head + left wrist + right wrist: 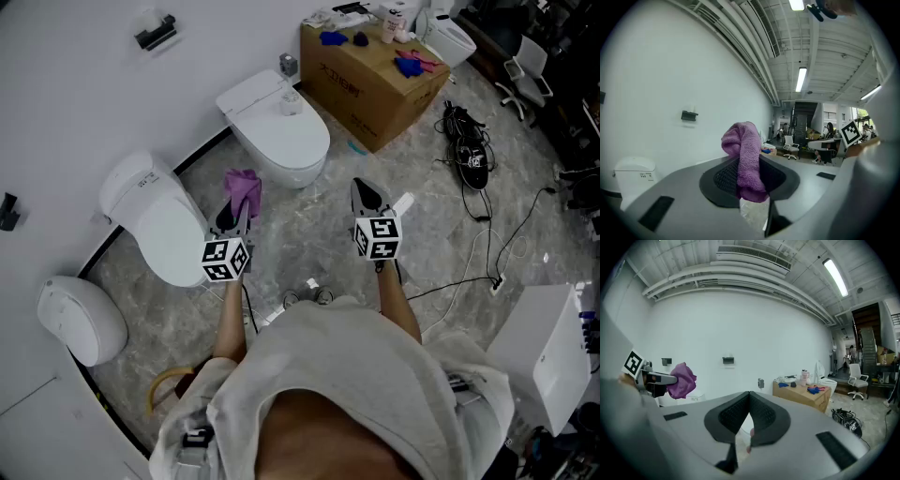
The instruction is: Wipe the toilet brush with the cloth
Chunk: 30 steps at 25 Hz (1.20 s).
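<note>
A purple cloth sticks up from my left gripper, whose jaws are shut on it. In the left gripper view the cloth fills the gap between the black pads of that gripper. My right gripper hovers over the marble floor to the right, apart from the cloth. Its pads meet at the tips in the right gripper view, and I see nothing clamped between them. A small white object shows just right of that gripper; I cannot tell whether it is the toilet brush.
Three white toilets stand along the wall: one ahead, one at left, one lower left. A cardboard box with small items is at the back. Black cables and a bag lie right. A white cabinet stands lower right.
</note>
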{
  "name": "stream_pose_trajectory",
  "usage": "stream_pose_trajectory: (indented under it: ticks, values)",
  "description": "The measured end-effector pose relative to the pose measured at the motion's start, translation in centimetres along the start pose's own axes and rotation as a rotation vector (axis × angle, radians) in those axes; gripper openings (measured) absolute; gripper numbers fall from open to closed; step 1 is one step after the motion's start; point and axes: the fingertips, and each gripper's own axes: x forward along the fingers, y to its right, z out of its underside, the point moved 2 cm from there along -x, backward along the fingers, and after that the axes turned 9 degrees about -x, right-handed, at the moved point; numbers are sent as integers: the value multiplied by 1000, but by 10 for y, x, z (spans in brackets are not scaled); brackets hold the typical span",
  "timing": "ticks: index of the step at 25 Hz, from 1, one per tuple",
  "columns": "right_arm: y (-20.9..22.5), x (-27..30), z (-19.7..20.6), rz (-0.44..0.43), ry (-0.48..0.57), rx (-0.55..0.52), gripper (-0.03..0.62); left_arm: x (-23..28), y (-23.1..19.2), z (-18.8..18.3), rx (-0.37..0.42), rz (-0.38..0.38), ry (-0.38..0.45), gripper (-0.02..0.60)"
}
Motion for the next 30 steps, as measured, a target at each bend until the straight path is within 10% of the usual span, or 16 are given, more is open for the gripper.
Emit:
stream_pose_trajectory:
  ticks: [30]
  values:
    - [50, 19, 15, -108, 25, -39, 34, 44, 43, 15, 2, -64, -14, 112]
